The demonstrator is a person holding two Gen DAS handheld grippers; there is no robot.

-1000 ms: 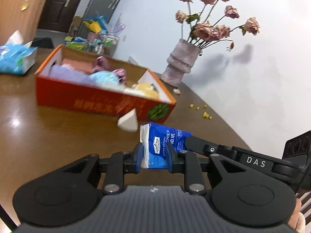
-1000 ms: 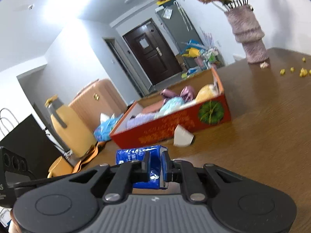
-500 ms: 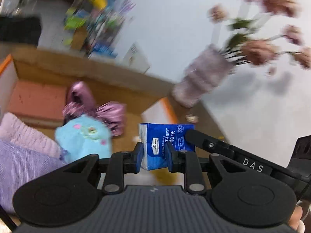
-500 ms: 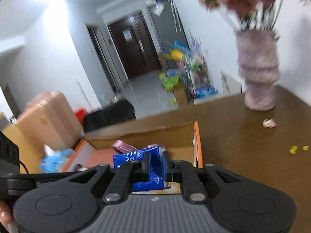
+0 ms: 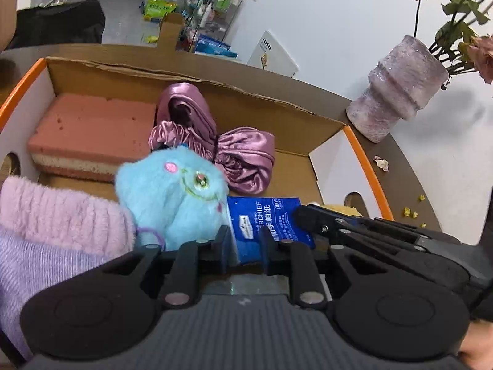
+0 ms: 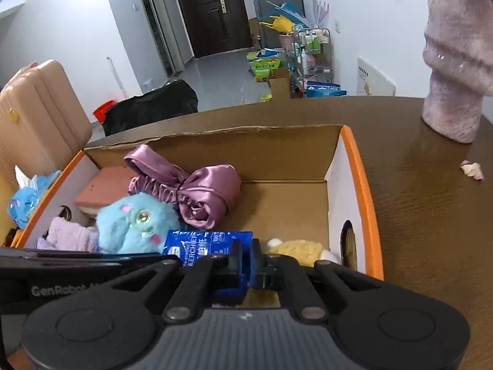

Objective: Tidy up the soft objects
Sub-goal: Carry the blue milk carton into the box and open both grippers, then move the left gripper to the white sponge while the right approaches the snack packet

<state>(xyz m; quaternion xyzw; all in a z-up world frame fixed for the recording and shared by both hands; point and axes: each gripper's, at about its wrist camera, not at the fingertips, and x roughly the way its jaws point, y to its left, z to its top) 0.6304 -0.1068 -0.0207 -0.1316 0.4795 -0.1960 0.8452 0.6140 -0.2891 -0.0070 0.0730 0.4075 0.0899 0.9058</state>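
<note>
Between both pairs of tongs, a blue tissue packet [image 5: 265, 219] is hanging over the open cardboard box [image 5: 363, 166]: the left gripper [image 5: 243, 243] is pinching one end, its jaws closing a little further on the wrapper, and the right gripper [image 6: 251, 262] is pressed tight on the other end. Judging by this, the placing step is under way, with the packet carried above the box floor and not yet set down. Next, both tongs are likely needing to lower it into the bare cardboard ahead of and to the right of them, then let go together so it is not dragging sideways.

Just left of the tongs, a blue plush toy [image 5: 172, 197] is touching the packet; beyond it a purple satin bow [image 5: 222, 141] and a pink sponge block [image 5: 92, 129] are lying, with pink and lilac knitwear [image 5: 49, 225] nearer on the left. Only the right wrist view is showing a yellow plush [image 6: 299, 251] clearly, just right of the tongs, where the left view is giving a sliver. A vase [image 6: 456, 67] is standing outside, well right.
</note>
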